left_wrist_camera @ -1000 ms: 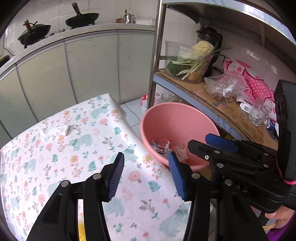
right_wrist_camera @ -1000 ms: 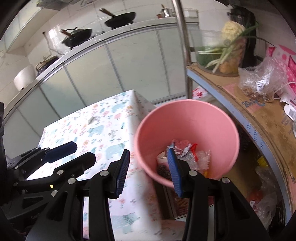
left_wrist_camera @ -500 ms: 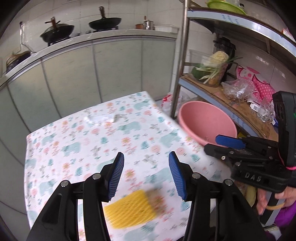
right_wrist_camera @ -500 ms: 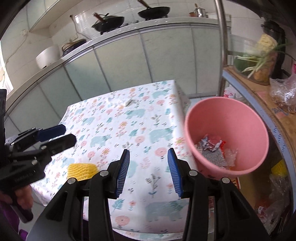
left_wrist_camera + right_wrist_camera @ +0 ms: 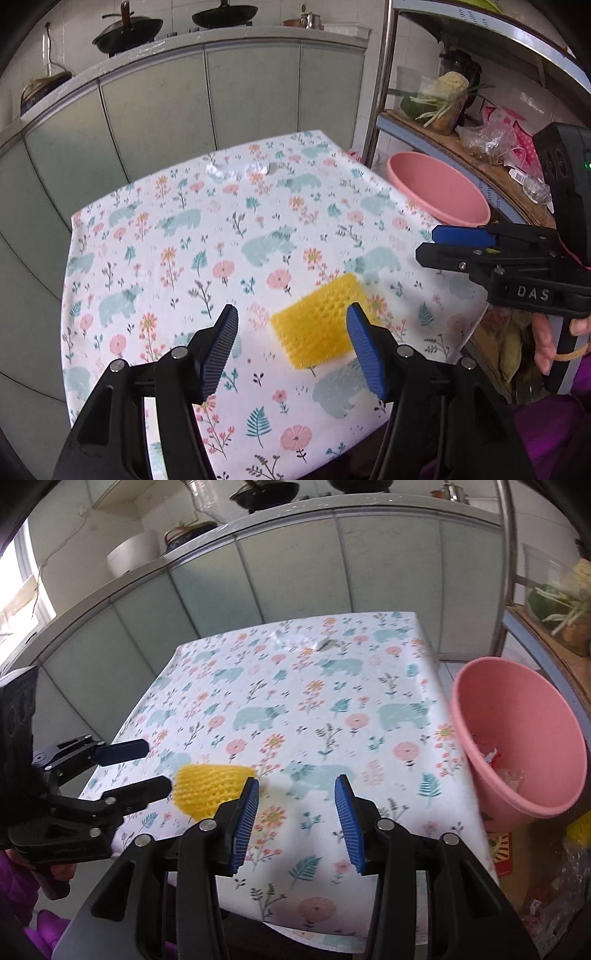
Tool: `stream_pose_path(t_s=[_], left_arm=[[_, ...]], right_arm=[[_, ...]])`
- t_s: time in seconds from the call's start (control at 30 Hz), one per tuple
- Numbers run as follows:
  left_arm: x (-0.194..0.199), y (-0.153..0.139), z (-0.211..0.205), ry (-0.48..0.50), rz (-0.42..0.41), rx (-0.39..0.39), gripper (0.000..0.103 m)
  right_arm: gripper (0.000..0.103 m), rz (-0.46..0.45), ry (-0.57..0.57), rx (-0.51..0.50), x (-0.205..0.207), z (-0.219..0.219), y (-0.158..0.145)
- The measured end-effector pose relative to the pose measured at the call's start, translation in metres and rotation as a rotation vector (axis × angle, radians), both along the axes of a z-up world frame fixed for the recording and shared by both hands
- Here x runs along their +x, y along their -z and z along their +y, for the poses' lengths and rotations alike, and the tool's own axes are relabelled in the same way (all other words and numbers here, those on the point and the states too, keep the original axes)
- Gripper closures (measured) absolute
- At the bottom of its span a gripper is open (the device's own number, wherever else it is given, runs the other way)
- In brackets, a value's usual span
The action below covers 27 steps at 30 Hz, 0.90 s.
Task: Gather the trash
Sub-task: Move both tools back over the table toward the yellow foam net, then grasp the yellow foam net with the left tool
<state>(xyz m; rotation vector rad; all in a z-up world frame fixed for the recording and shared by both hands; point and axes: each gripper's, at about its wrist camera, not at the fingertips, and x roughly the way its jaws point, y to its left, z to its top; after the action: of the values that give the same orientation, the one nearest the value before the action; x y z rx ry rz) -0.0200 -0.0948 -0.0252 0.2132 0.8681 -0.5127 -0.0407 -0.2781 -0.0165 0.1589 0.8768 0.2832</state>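
While the left gripper (image 5: 291, 343) hovers with its jaws widening around nothing, a yellow foam net (image 5: 321, 325) lies just beyond them near the front edge of the table (image 5: 155, 236). The right gripper (image 5: 295, 812) hangs part-open and empty beside the net. Past the table's right edge sits a pink bin (image 5: 517, 738) holding wrappers, by a metal shelf post (image 5: 376, 92). A clear plastic scrap (image 5: 236, 169) lies near the table's far edge; the cloth between is bare.

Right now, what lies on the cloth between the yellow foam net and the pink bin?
Only bare floral tablecloth. In the right wrist view nothing lies between the yellow foam net and the pink bin; the clear wrapper sits far off near the back edge.
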Motion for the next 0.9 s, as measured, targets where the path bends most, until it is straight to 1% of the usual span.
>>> stream_pose_path(t_s=[0.13, 0.23, 0.4, 0.5, 0.53, 0.57, 0.6, 0.63, 0.67, 0.7, 0.73, 0.77, 0.9], left_arm=[[0.003, 0.013, -0.003, 0.003, 0.054, -0.025, 0.043], [0.005, 0.02, -0.01, 0.013, 0.066, -0.016, 0.043], [0.011, 0.032, -0.015, -0.006, 0.073, -0.003, 0.044], [0.013, 0.037, -0.015, -0.013, 0.084, -0.007, 0.052], [0.014, 0.039, -0.015, -0.011, 0.089, -0.009, 0.059], [0.014, 0.04, -0.015, -0.009, 0.093, -0.009, 0.068], [0.013, 0.041, -0.016, -0.008, 0.098, -0.007, 0.073], [0.013, 0.042, -0.016, -0.005, 0.101, -0.006, 0.088], [0.013, 0.043, -0.016, -0.003, 0.103, -0.005, 0.091], [0.012, 0.042, -0.016, -0.005, 0.099, -0.009, 0.092], [0.011, 0.041, -0.016, -0.003, 0.093, -0.016, 0.096], [0.011, 0.039, -0.016, -0.004, 0.086, -0.017, 0.097], [0.01, 0.029, -0.018, -0.022, 0.048, -0.019, 0.098]], right_arm=[[0.059, 0.008, -0.026, -0.006, -0.002, 0.01, 0.002], [0.059, 0.008, -0.02, -0.007, -0.002, 0.008, 0.001], [0.059, 0.01, -0.012, -0.003, -0.003, 0.005, 0.002], [0.059, 0.018, -0.014, -0.002, -0.002, 0.006, 0.005], [0.059, 0.021, -0.018, 0.0, -0.002, 0.007, 0.006], [0.059, 0.021, -0.019, -0.001, -0.002, 0.007, 0.006], [0.059, 0.022, -0.021, -0.002, -0.002, 0.008, 0.007], [0.059, 0.024, -0.022, -0.001, -0.003, 0.008, 0.008], [0.059, 0.024, -0.022, 0.001, -0.003, 0.008, 0.008], [0.059, 0.025, -0.021, 0.003, -0.003, 0.008, 0.009], [0.059, 0.025, -0.021, 0.005, -0.003, 0.007, 0.009], [0.059, 0.025, -0.02, 0.005, -0.003, 0.007, 0.009], [0.059, 0.026, -0.021, 0.008, -0.002, 0.007, 0.01]])
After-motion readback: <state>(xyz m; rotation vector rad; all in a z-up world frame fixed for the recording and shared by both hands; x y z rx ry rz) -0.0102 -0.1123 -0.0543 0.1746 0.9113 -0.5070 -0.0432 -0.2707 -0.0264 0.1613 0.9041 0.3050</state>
